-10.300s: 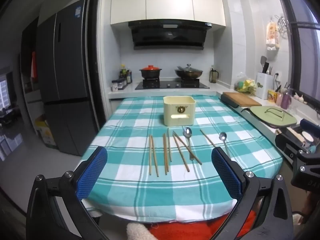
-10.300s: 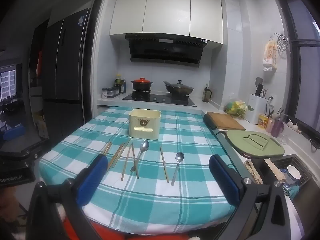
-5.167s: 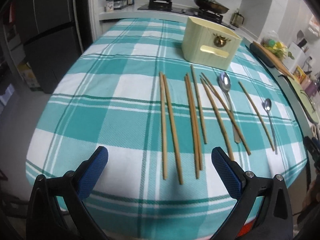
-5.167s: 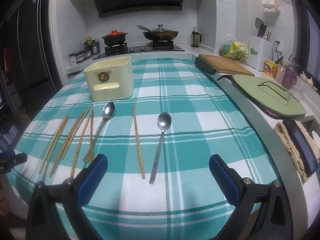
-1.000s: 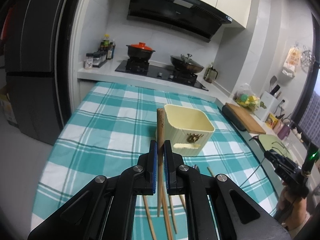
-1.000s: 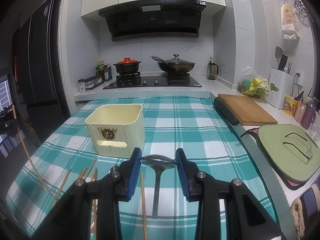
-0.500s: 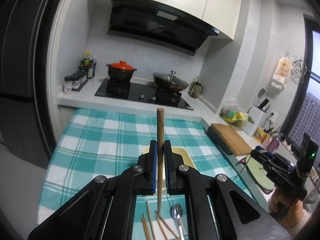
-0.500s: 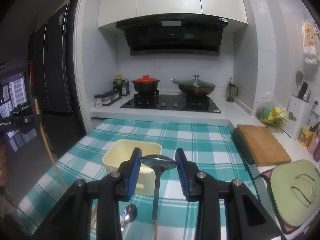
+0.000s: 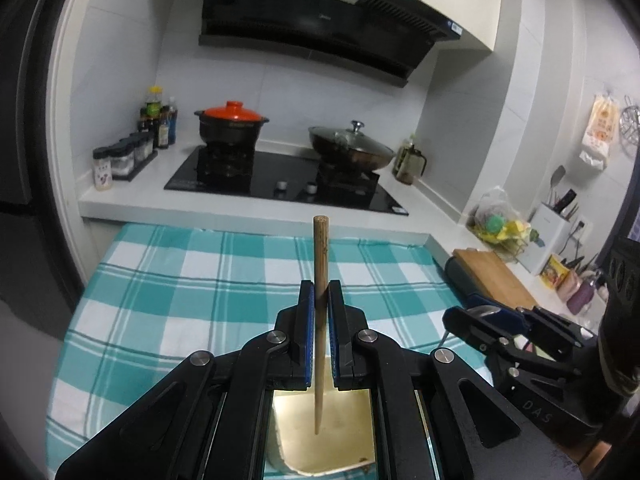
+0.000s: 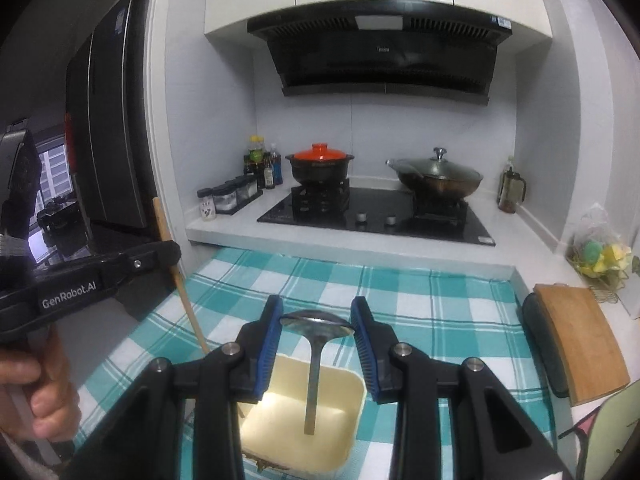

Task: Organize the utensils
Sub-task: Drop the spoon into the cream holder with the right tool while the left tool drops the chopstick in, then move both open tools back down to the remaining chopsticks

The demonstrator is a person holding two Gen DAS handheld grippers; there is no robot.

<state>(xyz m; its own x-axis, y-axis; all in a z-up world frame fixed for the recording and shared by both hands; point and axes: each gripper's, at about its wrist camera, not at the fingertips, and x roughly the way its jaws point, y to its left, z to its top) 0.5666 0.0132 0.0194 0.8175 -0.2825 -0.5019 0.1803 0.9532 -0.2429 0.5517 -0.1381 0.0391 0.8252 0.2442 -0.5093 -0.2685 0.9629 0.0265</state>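
My left gripper (image 9: 320, 292) is shut on a wooden chopstick (image 9: 321, 264) held upright, its lower tip hanging inside the open top of the cream utensil box (image 9: 344, 440). My right gripper (image 10: 317, 322) is shut on a metal spoon (image 10: 316, 330) by its bowl, handle pointing down into the same cream box (image 10: 332, 424). The left gripper and its chopstick (image 10: 176, 276) show at the left of the right wrist view. The right gripper (image 9: 484, 318) with the spoon shows at the right of the left wrist view.
The teal checked tablecloth (image 9: 168, 300) covers the table. Behind it are a stove with a red-lidded pot (image 9: 230, 124) and a wok (image 9: 350, 148). A wooden cutting board (image 10: 580, 336) and a green lid lie on the right counter. A fridge stands at the left.
Both grippers have moved forward over the cream box, so the chopstick tip and the spoon handle now hang inside its opening. The loose utensils on the cloth have dropped out of view.
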